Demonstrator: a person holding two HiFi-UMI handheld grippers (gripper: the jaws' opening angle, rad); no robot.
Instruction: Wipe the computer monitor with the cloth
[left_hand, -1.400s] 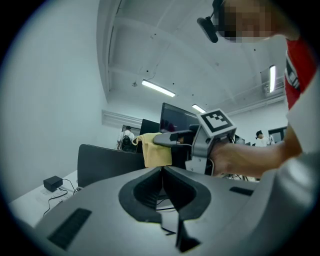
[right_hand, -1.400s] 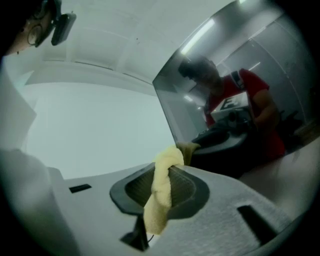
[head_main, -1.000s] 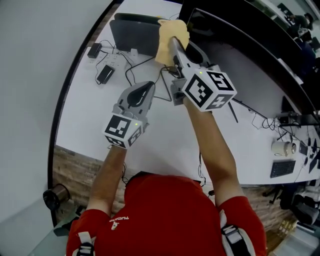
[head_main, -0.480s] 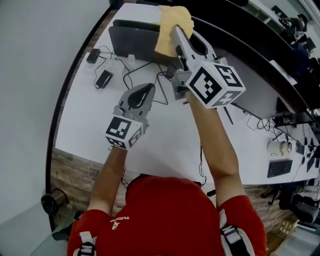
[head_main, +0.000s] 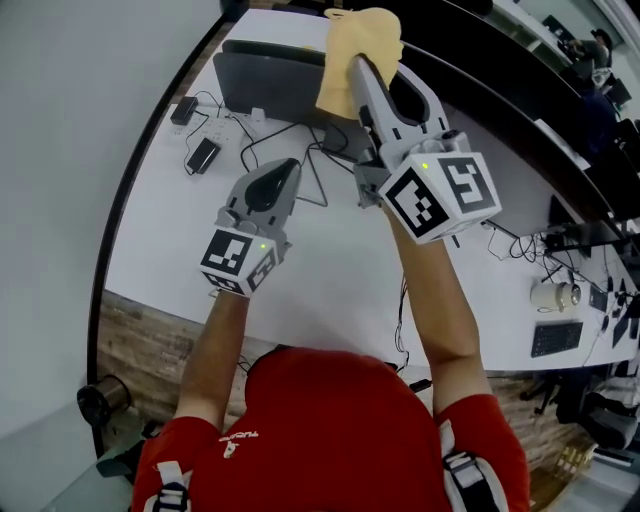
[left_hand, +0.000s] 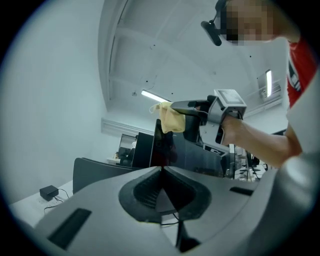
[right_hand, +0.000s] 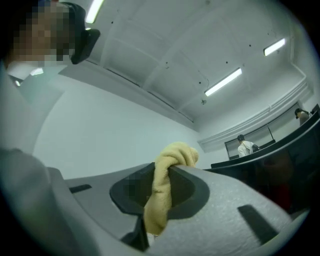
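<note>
My right gripper (head_main: 360, 62) is shut on a yellow cloth (head_main: 355, 55), held high at the top left corner of the black computer monitor (head_main: 470, 70). In the right gripper view the cloth (right_hand: 165, 185) is pinched between the jaws, with the monitor's top edge (right_hand: 270, 155) to the right. My left gripper (head_main: 275, 185) hovers low over the white desk (head_main: 180, 230), shut and empty. From the left gripper view, the cloth (left_hand: 171, 117) hangs against the monitor's dark screen (left_hand: 190, 150).
A dark laptop-like device (head_main: 265, 75) stands at the desk's back left. A power strip, adapters (head_main: 205, 152) and black cables (head_main: 310, 160) lie behind the left gripper. Further right on the desk are a mug (head_main: 557, 296) and a keyboard (head_main: 552, 338).
The right gripper has risen and moved slightly right with the cloth, up along the monitor's corner. The left gripper drifted slightly left and stayed low.
</note>
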